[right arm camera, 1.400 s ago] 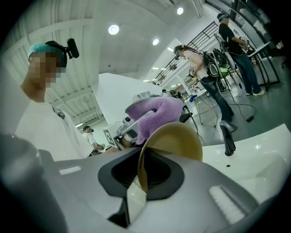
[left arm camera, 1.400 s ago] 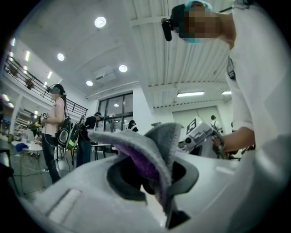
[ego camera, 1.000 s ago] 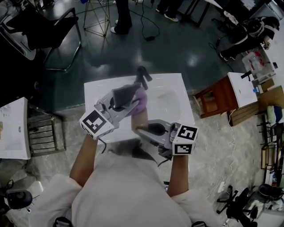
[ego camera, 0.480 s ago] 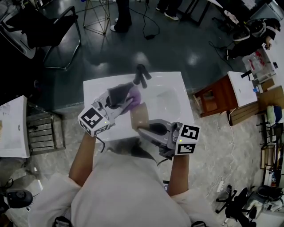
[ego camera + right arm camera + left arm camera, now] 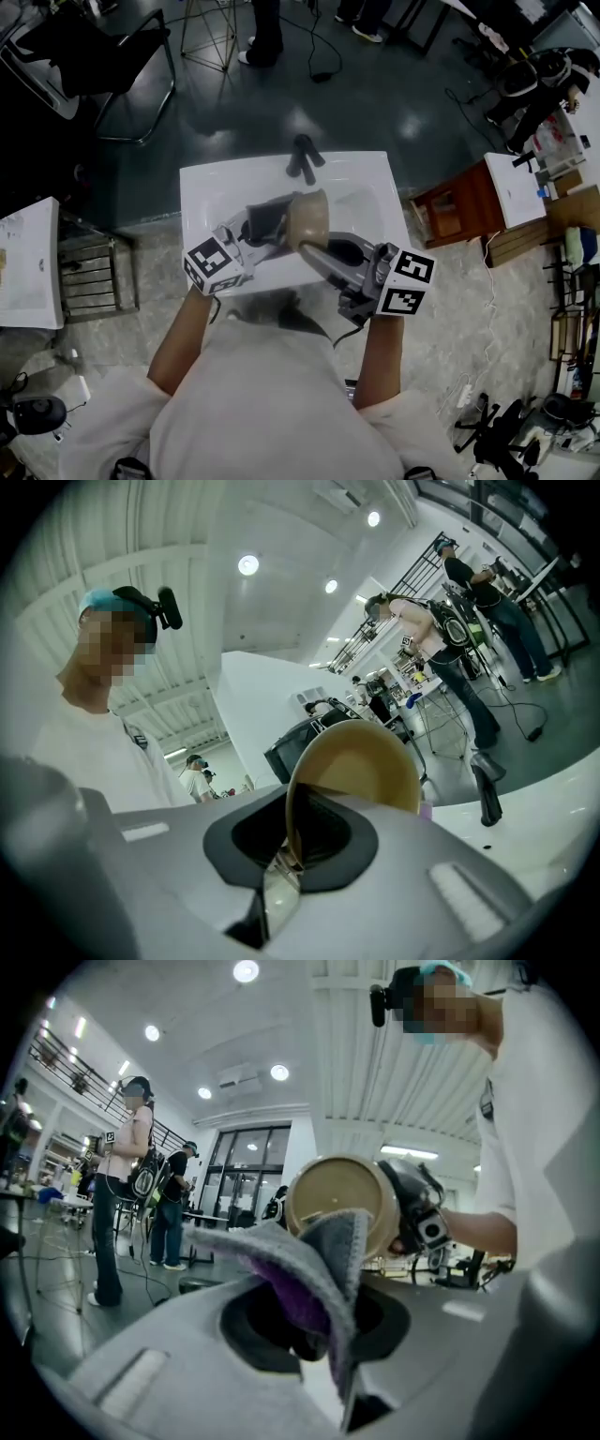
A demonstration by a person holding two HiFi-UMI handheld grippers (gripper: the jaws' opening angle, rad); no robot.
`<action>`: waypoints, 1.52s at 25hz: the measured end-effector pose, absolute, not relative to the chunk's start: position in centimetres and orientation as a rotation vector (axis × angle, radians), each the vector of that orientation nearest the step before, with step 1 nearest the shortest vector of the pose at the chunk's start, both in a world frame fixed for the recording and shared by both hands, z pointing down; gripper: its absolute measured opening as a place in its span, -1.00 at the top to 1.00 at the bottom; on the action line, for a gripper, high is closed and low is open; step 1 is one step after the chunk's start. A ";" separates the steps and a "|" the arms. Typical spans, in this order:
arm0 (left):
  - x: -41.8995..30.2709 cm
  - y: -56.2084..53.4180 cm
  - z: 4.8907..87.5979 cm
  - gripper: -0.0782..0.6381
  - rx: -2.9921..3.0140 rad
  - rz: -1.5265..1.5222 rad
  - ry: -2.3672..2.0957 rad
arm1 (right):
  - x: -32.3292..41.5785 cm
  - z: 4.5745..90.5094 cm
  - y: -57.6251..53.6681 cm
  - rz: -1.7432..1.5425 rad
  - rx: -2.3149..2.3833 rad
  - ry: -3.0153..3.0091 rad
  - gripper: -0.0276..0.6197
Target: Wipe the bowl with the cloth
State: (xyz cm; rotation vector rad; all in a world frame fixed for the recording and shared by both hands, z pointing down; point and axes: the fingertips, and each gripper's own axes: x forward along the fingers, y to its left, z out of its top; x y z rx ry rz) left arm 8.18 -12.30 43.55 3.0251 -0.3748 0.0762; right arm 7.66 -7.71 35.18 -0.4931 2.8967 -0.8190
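My right gripper point(image 5: 304, 246) point(image 5: 281, 860) is shut on the rim of a tan bowl point(image 5: 309, 217) point(image 5: 361, 757). Its jaws have just been closing, and the bowl is tipped on edge over the white basin point(image 5: 216, 187). A grey cloth with a purple inner side point(image 5: 265, 217) point(image 5: 309, 1269) is clamped in my left gripper point(image 5: 269, 223) point(image 5: 323, 1344). The cloth's free end stands right beside the bowl point(image 5: 333, 1194), at its left in the head view. Whether cloth and bowl touch I cannot tell.
A black faucet point(image 5: 305, 157) point(image 5: 487, 794) stands at the basin's far edge. There is a brown wooden stand point(image 5: 459, 206) to the right, a metal rack point(image 5: 89, 281) to the left, and a chair point(image 5: 94, 66) at the far left. People stand further off point(image 5: 117, 1185).
The left gripper came down and in with the cloth, now close beside the bowl. The right gripper lifted the bowl up and away from me, over the basin.
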 end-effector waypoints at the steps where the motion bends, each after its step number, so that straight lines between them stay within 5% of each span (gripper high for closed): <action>1: 8.2 -12.2 43.7 0.60 3.019 0.075 -0.368 | 7.7 35.1 -8.0 -0.820 -0.509 2.889 0.88; 38: 6.8 -11.2 37.5 0.59 3.009 -0.340 -0.216 | 10.3 42.1 -13.3 -1.122 -0.912 2.732 0.88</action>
